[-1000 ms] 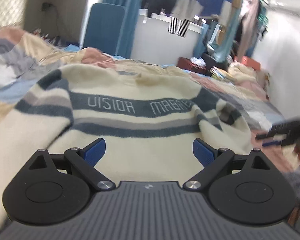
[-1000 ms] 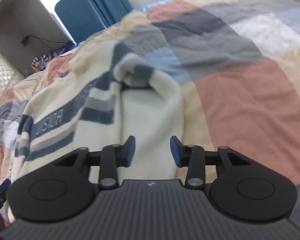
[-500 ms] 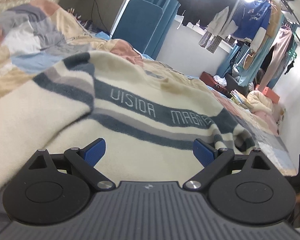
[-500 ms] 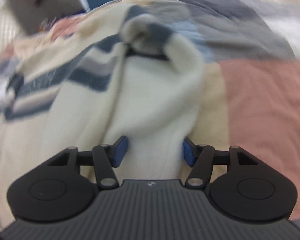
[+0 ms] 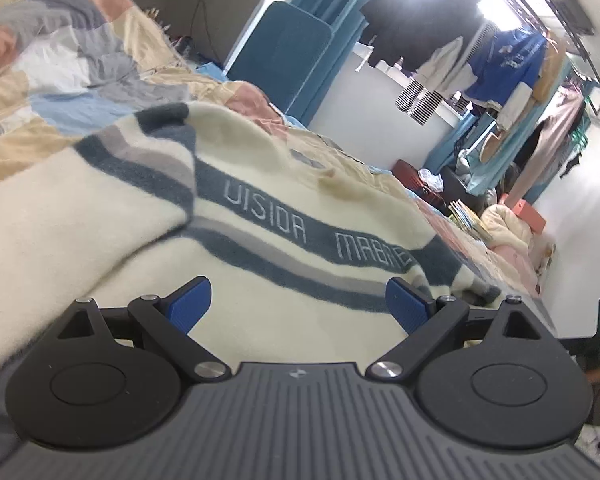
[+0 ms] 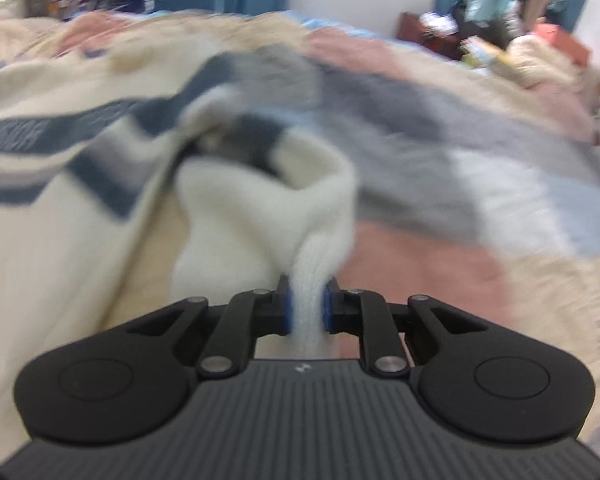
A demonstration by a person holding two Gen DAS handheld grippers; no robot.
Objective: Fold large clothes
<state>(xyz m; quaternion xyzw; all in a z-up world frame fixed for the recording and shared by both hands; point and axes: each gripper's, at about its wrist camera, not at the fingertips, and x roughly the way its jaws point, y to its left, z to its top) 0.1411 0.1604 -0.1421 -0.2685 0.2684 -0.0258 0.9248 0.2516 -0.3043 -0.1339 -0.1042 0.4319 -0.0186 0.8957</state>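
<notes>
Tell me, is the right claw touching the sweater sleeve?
Touching. The right wrist view shows the right claw closing, its blue pads pinching the sleeve cuff.

- "VISION" reads in pale stitched letters on the dark blue band across the cream sweater (image 5: 259, 248), seen from the left wrist view; the last letter is hard to make out.
- A second word follows on the same band, beginning "MABR"; its end runs out of sight over the sweater's edge.
- The blue shirt (image 5: 512, 64) hanging at the back carries a pale print, too small to read.
- In the right wrist view the band's lettering is blurred and unreadable.
</notes>
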